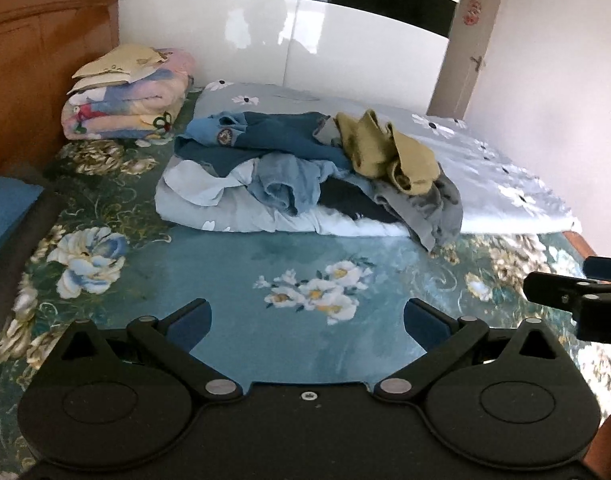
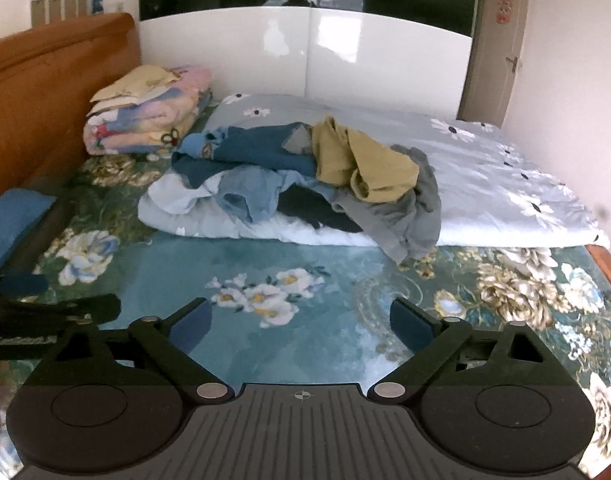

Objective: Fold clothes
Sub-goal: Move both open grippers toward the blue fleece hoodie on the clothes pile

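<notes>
A heap of loose clothes point(image 1: 305, 164) lies on a folded pale quilt in the middle of the bed: a dark blue garment point(image 1: 265, 136), a light blue one point(image 1: 285, 188), a mustard yellow one point(image 1: 389, 152) and a grey one point(image 1: 433, 208). The heap also shows in the right wrist view point(image 2: 305, 176). My left gripper point(image 1: 307, 320) is open and empty above the floral bedspread, well short of the heap. My right gripper point(image 2: 301, 320) is open and empty too, beside the left one. Its tip shows at the right edge of the left wrist view point(image 1: 565, 292).
A floral teal bedspread point(image 1: 225, 264) covers the bed. A pale quilt with flowers point(image 1: 485, 168) lies at the back right. Folded blankets point(image 1: 125, 100) are stacked at the back left by the wooden headboard point(image 1: 33, 72). A blue pillow point(image 1: 5, 216) lies at left. A white wardrobe point(image 1: 285, 40) stands behind.
</notes>
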Tool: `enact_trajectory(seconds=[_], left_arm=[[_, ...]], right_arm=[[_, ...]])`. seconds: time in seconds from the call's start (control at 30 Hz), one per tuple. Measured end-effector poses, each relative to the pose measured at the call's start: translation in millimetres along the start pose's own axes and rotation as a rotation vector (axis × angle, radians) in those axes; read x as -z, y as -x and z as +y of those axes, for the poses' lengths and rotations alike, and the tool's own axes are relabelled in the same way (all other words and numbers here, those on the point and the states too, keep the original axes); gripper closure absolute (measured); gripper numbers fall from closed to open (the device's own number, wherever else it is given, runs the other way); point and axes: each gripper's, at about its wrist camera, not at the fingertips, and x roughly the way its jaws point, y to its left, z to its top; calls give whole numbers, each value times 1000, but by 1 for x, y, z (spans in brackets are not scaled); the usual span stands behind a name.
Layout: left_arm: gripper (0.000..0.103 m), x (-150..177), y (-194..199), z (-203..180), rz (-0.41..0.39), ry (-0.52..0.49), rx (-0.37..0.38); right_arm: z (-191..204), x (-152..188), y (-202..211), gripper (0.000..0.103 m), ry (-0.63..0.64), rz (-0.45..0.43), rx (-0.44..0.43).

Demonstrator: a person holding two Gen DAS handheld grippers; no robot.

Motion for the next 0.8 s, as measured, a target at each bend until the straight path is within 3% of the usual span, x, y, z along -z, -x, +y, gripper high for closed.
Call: enact_trajectory(seconds=[0.13, 0.3, 0.5, 0.8], left_arm=[[2, -12, -7, 3, -17, 33, -47], [2, -32, -23, 3, -29, 33, -125], [1, -57, -55, 9, -26, 79, -191], [1, -76, -109, 34, 5, 183, -318]], right_arm=[[-2, -15, -20, 16, 11, -10, -13], [-6, -39, -59, 29, 44, -8, -94], [-12, -82, -140, 41, 51, 0, -232], [14, -133, -261, 43, 118, -14, -289]])
